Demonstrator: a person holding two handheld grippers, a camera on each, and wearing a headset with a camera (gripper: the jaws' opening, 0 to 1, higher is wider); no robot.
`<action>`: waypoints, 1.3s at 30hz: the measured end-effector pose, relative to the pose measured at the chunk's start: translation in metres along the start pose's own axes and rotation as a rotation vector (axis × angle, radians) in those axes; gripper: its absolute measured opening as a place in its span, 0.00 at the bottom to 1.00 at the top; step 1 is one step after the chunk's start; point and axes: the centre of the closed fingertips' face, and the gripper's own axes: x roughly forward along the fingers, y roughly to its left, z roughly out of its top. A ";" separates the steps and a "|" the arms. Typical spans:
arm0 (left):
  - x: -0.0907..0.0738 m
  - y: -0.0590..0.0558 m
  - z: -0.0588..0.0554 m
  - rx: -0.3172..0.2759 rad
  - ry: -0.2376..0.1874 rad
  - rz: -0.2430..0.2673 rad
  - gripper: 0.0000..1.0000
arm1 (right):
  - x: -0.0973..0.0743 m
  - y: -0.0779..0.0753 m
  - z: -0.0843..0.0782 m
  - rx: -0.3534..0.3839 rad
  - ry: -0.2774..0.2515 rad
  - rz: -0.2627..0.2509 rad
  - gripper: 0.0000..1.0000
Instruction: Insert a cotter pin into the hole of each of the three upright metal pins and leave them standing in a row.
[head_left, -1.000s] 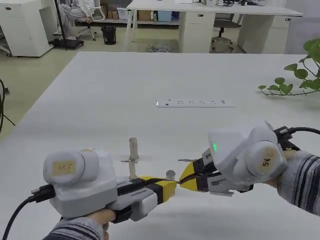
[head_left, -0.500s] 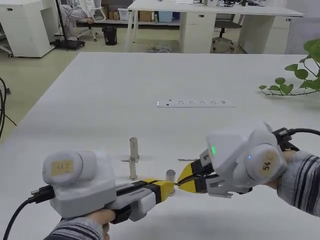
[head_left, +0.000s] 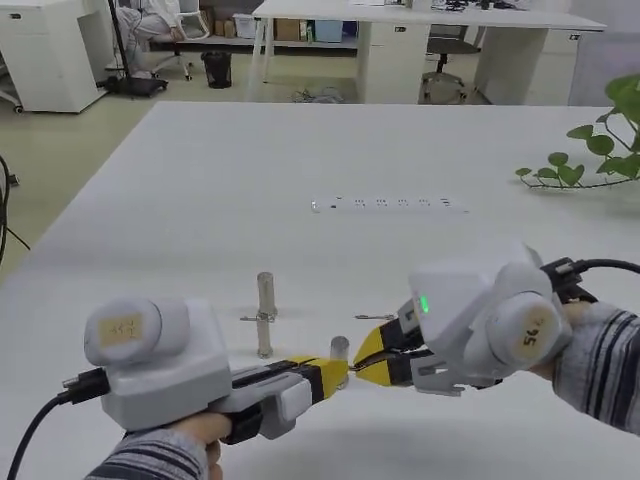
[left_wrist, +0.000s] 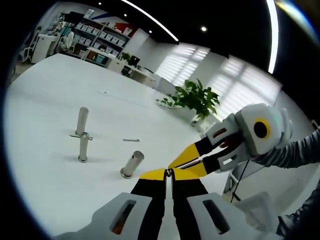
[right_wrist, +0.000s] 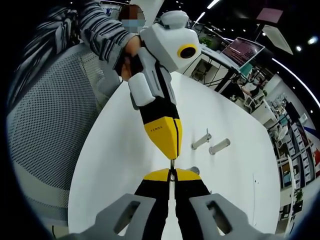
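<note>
We see the left gripper and the right gripper meeting tip to tip, each pressed together on one cotter pin above the desk.

Left gripper and right gripper: yellow tips, black jaws, pale grey bodies. Pins and cotter pin are silver, table white, sleeve grey-striped.

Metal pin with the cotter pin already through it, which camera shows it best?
The left gripper view: the fitted pin stands unobstructed, and its cross-piece is clear. The head view shows it smaller; the right gripper view shows it tiny and distant.
</note>
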 end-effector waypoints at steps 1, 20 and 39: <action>0.000 0.000 0.000 0.004 0.001 -0.001 0.00 | 0.000 0.000 0.000 0.000 0.001 0.000 0.00; -0.004 -0.001 -0.014 0.343 0.109 -0.020 0.00 | 0.000 0.000 -0.008 0.075 0.009 0.015 0.00; -0.006 -0.011 -0.013 0.524 0.153 -0.107 0.00 | 0.003 0.013 -0.009 0.146 -0.019 0.089 0.02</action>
